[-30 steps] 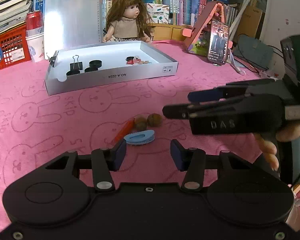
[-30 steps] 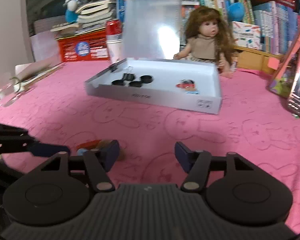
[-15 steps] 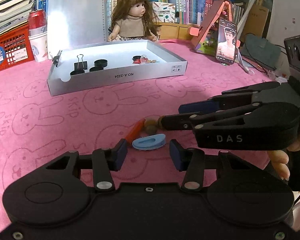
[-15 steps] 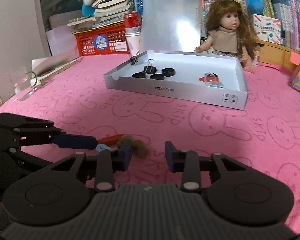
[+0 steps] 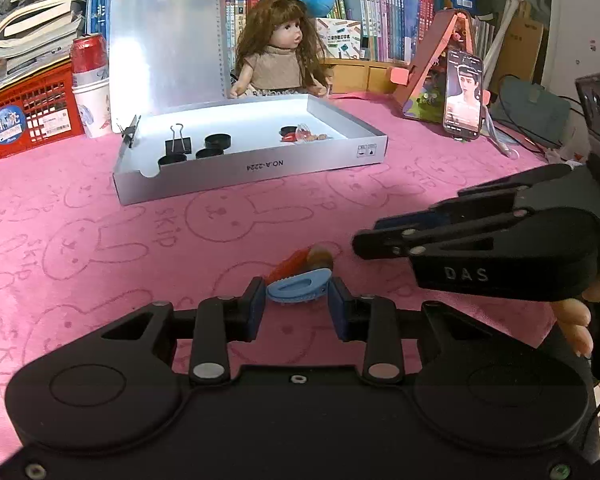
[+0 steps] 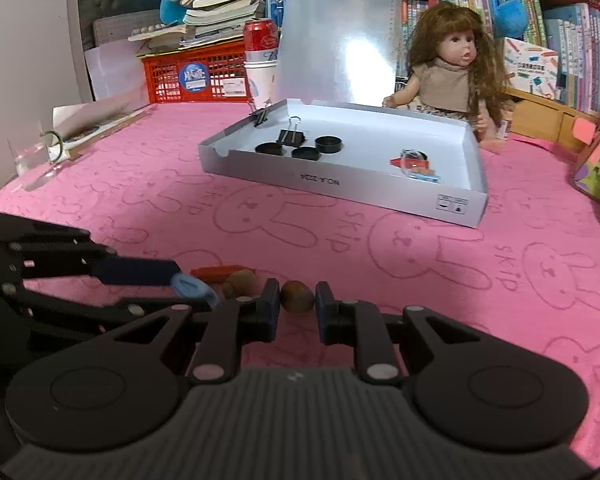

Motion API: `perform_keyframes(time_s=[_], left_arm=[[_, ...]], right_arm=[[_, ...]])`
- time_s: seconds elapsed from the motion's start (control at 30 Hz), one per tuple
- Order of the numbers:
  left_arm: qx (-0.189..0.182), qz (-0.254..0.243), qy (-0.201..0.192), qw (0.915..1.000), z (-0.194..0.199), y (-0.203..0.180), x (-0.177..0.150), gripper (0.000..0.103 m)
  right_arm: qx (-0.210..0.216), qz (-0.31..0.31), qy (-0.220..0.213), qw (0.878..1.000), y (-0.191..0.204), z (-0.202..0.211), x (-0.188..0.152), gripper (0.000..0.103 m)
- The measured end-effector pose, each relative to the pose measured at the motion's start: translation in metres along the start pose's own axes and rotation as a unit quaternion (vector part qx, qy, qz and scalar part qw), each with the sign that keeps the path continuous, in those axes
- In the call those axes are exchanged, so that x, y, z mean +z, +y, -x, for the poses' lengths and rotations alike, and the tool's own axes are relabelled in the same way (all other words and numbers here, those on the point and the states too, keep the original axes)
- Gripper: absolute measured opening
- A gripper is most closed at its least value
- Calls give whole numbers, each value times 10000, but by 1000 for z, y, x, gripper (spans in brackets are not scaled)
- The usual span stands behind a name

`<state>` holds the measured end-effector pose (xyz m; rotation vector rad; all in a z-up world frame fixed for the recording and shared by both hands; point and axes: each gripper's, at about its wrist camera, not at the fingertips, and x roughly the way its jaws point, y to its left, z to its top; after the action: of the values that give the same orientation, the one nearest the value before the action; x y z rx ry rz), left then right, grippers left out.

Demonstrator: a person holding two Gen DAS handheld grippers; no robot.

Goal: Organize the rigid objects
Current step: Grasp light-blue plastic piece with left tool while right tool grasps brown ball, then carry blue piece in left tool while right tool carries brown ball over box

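A blue oval clip lies on the pink cloth between the pads of my left gripper; the jaws are closing tight and press both its ends. Behind it lie an orange-red piece and a brown nut. My right gripper is closing on a second brown nut, pads against its sides. From the right wrist, my left gripper comes in from the left with the blue clip at its tips. The right gripper reaches in from the right in the left wrist view.
A white box tray stands further back, holding black caps, a binder clip and small red items. Behind it are a doll, a clipboard, a red can on cups, a red basket and books. A phone on a stand is at the right.
Both pairs of jaws have closed: the left onto the blue clip, the right onto a brown nut. Both hands have stayed roughly where they were.
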<state>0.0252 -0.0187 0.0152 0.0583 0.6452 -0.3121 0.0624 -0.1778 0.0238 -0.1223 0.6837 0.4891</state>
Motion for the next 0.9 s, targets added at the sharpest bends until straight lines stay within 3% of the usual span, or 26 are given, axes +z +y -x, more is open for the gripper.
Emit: perform_keyframes(time_s=[0.9], left_arm=[[370,396,-286,9981,-3,27,40,33]], right_arm=[[-602,-301,-466,9966,-19,9,22,23]])
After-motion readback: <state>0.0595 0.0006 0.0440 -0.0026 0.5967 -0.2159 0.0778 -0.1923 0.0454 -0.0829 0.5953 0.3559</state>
